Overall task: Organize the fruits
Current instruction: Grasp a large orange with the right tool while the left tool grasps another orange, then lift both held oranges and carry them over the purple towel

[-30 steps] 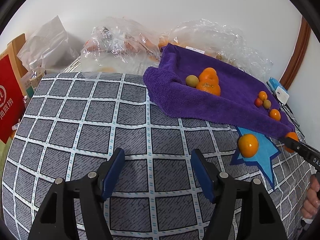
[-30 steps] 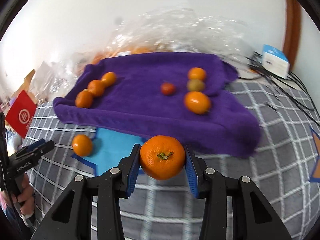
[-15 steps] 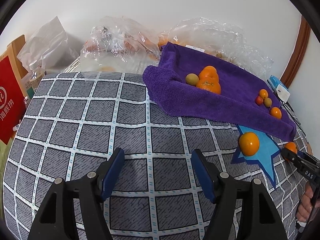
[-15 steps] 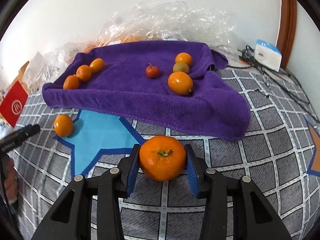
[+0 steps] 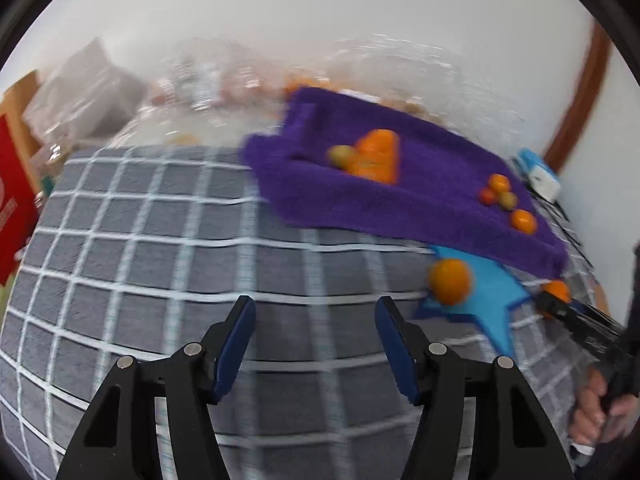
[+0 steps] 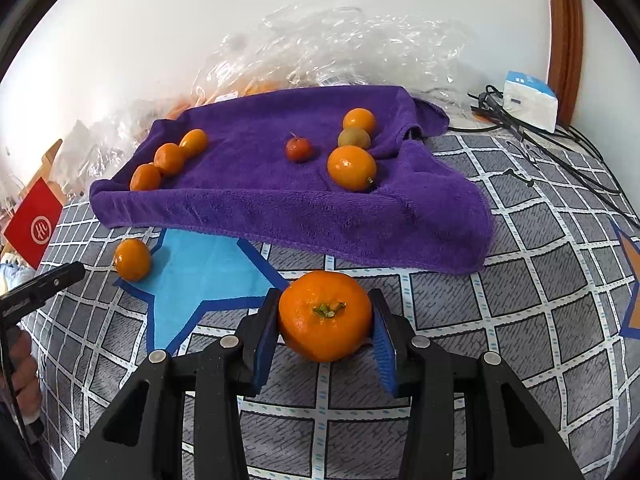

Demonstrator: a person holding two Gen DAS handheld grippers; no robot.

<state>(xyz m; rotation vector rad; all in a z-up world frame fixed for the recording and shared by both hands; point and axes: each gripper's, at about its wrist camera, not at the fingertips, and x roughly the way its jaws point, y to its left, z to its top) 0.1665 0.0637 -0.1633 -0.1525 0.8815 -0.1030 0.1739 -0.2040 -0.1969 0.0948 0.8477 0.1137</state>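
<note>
Seen from the right wrist camera, a red packet (image 6: 34, 226) sits at the far left edge of a surface covered in a grey checked cloth (image 6: 540, 292), with crinkled clear plastic bags (image 6: 340, 44) piled against the white wall behind. The left gripper (image 5: 316, 344), sharp in its own blurred view, hangs over the bare checked cloth with its blue pads wide apart and nothing between them.

Just right of the red packet, a loose orange (image 6: 132, 259) rests on the edge of a blue star patch (image 6: 200, 268) printed on the cloth. Behind it lies a rumpled purple towel (image 6: 280, 208). On the towel's left side three small oranges (image 6: 170, 158) sit in a touching row; near its middle is a small red fruit (image 6: 298, 149); to the right, a greenish fruit (image 6: 353, 138) sits between a small orange (image 6: 359, 120) behind and a larger orange (image 6: 351, 168) in front.

In the foreground, the right gripper (image 6: 326, 320) is closed on a large orange (image 6: 325, 315), its stem facing the camera, both blue pads pressed against the fruit's sides. The fruit is held just in front of the towel's near hem, beside the star's right-hand point; whether it touches the cloth cannot be told.

At far right, a white-and-blue box (image 6: 528, 100) and black cables (image 6: 540, 148) lie near a wooden frame.
</note>
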